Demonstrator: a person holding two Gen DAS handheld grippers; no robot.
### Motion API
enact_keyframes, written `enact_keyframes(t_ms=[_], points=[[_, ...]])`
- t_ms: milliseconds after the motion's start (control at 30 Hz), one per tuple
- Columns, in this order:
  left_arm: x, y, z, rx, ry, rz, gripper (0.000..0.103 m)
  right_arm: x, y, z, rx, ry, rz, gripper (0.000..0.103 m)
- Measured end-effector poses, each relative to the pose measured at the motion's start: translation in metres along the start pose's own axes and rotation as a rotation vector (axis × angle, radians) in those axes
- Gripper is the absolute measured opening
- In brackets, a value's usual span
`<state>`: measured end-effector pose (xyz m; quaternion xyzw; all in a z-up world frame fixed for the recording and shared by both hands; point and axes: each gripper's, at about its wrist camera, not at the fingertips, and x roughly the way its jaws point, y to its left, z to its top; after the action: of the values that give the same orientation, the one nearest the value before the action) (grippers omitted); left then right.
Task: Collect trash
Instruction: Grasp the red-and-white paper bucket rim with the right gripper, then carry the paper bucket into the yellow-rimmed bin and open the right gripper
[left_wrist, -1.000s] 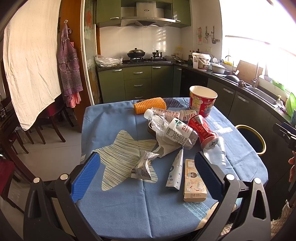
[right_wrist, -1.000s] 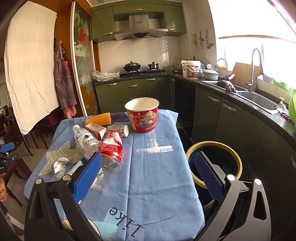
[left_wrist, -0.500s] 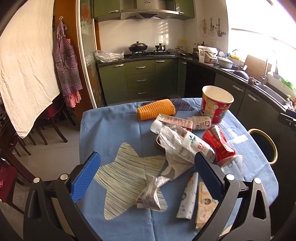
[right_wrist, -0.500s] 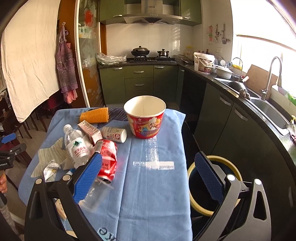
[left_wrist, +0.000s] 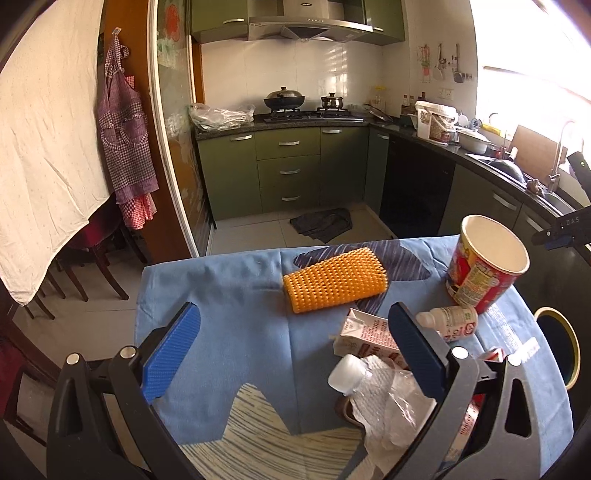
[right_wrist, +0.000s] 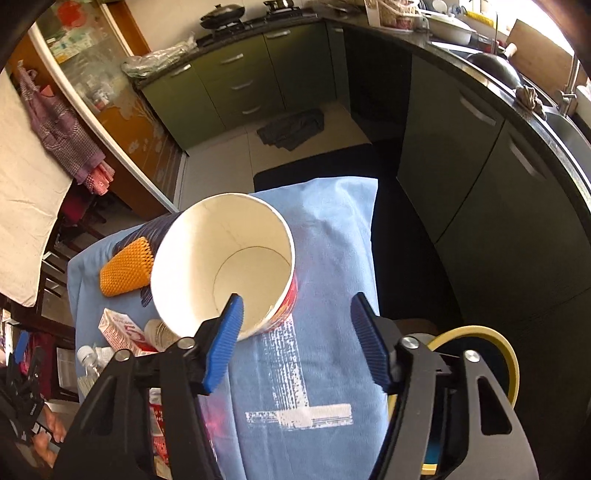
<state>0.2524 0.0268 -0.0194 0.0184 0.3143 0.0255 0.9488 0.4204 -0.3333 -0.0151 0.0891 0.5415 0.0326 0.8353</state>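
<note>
Paper bucket (right_wrist: 225, 266) beside table edge (right_wrist: 373, 229).

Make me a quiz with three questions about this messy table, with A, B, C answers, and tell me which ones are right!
1. Where is the orange bumpy thing?
A. On the blue tablecloth
B. In the bin
C. On the stove

2. What colour is the inside of the big paper cup?
A. Green
B. White
C. Black

3. What are the right tongs doing?
A. Squeezing a bottle
B. Shut tight on nothing
C. Open, right above the big paper cup's edge

Answers:
1. A, it lies flat on the cloth near the table's far edge.
2. B, the right wrist view looks straight down into its white, empty inside.
3. C, the two blue pads stand wide apart, one over the rim, gripping nothing.
</note>
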Motion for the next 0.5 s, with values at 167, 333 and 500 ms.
enact_keyframes(t_ms=[167,333,500], points=[[0.03,0.015,-0.008,-0.038,0.036,0.006,0.097,0.037,0.002,0.023,0.009,0.084,-0.024,0.035],[0.04,0.024,-0.016,-0.056,0.058,0.014,0.097,0.065,0.011,0.03,-0.002,0.139,-0.05,0.016],[0.045,0.022,-0.02,-0.048,0.079,-0.007,0.097,0.071,0.012,0.027,0.005,0.128,-0.06,0.006]])
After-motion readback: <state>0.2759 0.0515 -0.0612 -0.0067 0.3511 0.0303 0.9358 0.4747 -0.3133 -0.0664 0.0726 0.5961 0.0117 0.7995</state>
